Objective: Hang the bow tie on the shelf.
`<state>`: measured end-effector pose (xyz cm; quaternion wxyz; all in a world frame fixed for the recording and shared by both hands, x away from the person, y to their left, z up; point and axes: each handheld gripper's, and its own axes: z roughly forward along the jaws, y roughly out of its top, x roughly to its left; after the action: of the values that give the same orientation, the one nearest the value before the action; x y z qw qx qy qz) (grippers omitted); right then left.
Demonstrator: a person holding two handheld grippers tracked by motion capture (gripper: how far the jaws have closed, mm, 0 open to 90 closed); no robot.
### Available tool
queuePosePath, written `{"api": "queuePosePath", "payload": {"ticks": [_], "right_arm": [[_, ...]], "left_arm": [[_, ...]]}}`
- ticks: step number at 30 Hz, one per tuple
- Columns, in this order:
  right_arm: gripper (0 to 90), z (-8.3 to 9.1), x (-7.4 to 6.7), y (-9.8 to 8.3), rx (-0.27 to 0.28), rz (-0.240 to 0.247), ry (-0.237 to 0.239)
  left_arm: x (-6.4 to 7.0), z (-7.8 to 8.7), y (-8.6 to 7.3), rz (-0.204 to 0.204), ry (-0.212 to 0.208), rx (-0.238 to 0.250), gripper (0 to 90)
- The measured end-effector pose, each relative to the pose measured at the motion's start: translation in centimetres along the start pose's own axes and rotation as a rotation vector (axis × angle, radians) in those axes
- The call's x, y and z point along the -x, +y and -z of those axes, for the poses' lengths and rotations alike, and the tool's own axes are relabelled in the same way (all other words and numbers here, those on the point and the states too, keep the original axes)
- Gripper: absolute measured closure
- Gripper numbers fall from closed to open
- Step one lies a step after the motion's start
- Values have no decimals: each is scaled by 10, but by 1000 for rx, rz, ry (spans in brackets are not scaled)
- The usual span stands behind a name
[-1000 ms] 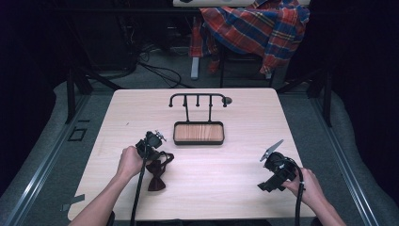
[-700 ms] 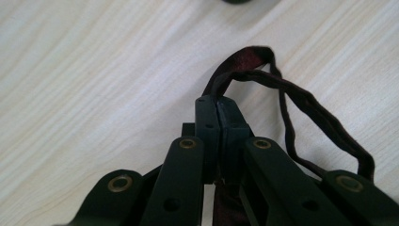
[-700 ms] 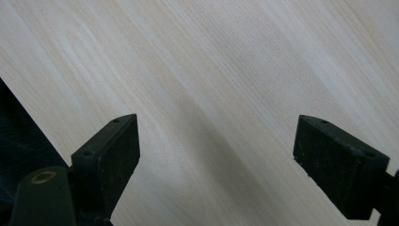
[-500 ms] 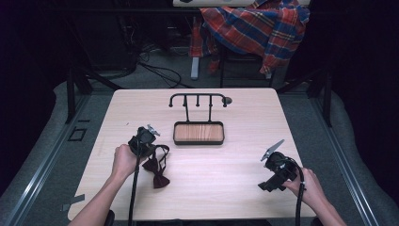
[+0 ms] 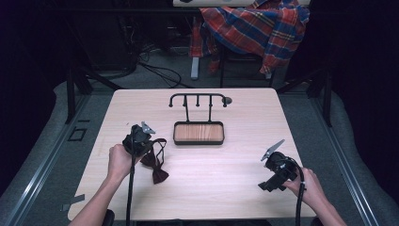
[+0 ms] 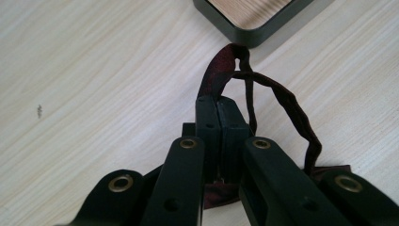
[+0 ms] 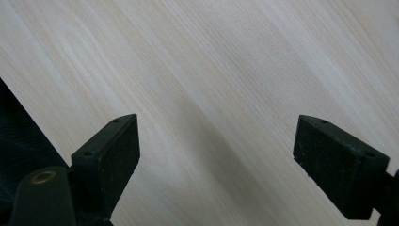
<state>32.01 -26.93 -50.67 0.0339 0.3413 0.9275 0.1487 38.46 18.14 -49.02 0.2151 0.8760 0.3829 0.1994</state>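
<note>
A dark red bow tie (image 5: 158, 174) lies on the wooden table (image 5: 235, 117), left of centre, its strap (image 6: 282, 101) rising in a loop. My left gripper (image 5: 149, 142) is shut on that strap, and in the left gripper view the pads (image 6: 219, 106) press together with the red band coming out in front of them. The bow end trails down to the tabletop. At the table's front right, my right gripper (image 5: 264, 185) is held low over bare wood, its jaws (image 7: 216, 141) wide open and nothing between them.
A black stand with a hooked rail (image 5: 197, 96) and a wood-bottomed tray (image 5: 198, 141) sits mid-table, just right of the left gripper. A plaid cloth (image 5: 254, 26) hangs over a chair beyond the far edge. Cables lie on the floor behind.
The left gripper has risen and drifted a little left, drawing the strap up while the bow stays on the table. The right gripper has not moved.
</note>
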Motion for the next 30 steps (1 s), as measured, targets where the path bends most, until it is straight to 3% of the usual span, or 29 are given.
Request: {"api": "queuePosePath", "payload": {"ticks": [12, 22, 30], "right_arm": [[147, 0, 0, 1, -9, 6, 4], [148, 0, -1, 0, 15, -9, 2], [147, 1, -1, 1, -2, 2, -10]], "left_arm": [[-7, 18, 0, 24, 42, 73, 891], [-10, 25, 2, 23, 56, 94, 891], [-10, 28, 4, 22, 56, 103, 892]]}}
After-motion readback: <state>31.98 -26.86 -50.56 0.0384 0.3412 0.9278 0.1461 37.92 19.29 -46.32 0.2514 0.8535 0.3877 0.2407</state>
